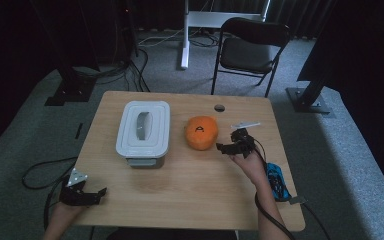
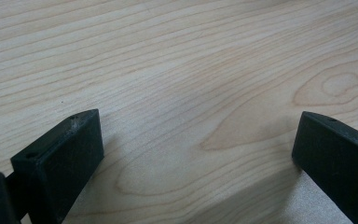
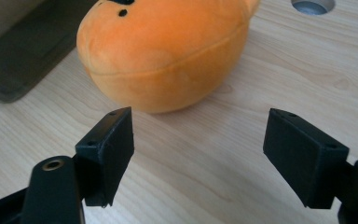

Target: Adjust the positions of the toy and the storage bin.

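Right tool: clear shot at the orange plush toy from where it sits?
Probably yes. The right tool is open and aimed at the orange plush toy, with only bare table between them. The grey box sits on the toy's far side, out of the path.

No legible text, label, brand or number appears; the sole mark is a black stitched arc resembling a letter "A" on top of the orange plush toy, right of the lidded container.
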Action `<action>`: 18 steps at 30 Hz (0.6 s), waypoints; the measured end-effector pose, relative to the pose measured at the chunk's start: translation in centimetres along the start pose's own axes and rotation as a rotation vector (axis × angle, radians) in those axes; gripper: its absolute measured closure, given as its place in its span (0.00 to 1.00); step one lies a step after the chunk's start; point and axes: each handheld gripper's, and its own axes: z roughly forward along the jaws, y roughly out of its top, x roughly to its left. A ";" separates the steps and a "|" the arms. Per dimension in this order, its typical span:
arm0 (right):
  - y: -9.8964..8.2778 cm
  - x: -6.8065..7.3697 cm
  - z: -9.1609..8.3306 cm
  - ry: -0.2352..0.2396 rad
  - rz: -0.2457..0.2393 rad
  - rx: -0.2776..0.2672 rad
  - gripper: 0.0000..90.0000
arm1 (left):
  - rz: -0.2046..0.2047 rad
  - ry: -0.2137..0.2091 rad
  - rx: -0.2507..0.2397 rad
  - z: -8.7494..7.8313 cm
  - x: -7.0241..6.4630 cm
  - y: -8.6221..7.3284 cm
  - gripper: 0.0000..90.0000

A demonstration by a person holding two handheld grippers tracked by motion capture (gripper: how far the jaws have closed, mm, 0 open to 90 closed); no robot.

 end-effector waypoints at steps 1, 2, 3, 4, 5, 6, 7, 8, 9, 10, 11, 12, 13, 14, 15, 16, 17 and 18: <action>0.1 0.1 0.2 -0.005 0.000 0.000 0.31 | 0.000 0.000 0.000 0.0 0.0 0.0 0.03; 0.3 0.1 0.5 -0.005 0.004 0.003 0.34 | 0.000 0.000 0.000 0.0 0.0 0.0 0.03; 0.3 0.1 0.7 0.004 0.003 0.004 0.36 | 0.001 0.000 0.000 0.0 0.0 0.0 0.03; 0.4 0.2 0.9 0.001 -0.004 0.006 0.38 | 0.001 -0.001 0.000 0.0 0.0 0.0 0.03; 0.4 0.2 1.2 0.000 -0.009 0.008 0.39 | 0.001 -0.001 0.000 0.0 0.0 0.0 0.03; 0.4 0.3 1.4 0.012 -0.008 0.009 0.40 | 0.001 -0.001 0.000 0.0 0.0 0.0 0.03; 0.4 0.4 1.6 0.016 -0.009 0.004 0.41 | 0.001 -0.001 0.000 0.0 0.0 0.0 0.03; 0.4 0.5 1.7 0.021 -0.008 -0.002 0.41 | 0.001 -0.001 0.000 0.0 0.0 0.0 0.03; 0.4 0.6 2.0 0.030 -0.007 0.001 0.41 | 0.001 -0.001 0.001 0.0 0.0 0.0 0.03; 0.5 0.7 2.2 0.034 -0.010 0.005 0.41 | 0.001 -0.001 0.000 0.0 0.0 0.0 0.03; 0.5 0.9 2.4 0.029 -0.015 0.007 0.43 | 0.001 -0.001 0.000 0.0 0.0 0.0 0.03; 0.6 1.0 2.6 0.028 -0.017 0.011 0.45 | 0.001 -0.001 0.000 0.0 0.0 0.0 0.03; 0.6 1.1 2.8 0.036 -0.024 0.018 0.47 | 0.001 -0.001 0.000 0.0 0.0 0.0 0.03; 0.7 1.3 3.0 0.031 -0.033 0.025 0.50 | 0.001 -0.001 0.001 0.0 0.0 0.0 0.03; 0.7 1.4 3.3 0.029 -0.036 0.032 0.52 | 0.001 -0.001 0.000 0.0 0.0 0.0 0.03; 0.8 1.5 3.5 0.025 -0.037 0.032 0.54 | 0.002 -0.002 0.000 0.0 0.0 0.0 0.03; 0.8 1.7 3.6 0.022 -0.035 0.027 0.55 | 0.003 -0.002 0.000 0.0 0.0 0.0 0.03; 0.8 1.8 3.6 0.022 -0.037 0.019 0.59 | 0.003 -0.002 0.000 0.0 0.0 0.0 0.03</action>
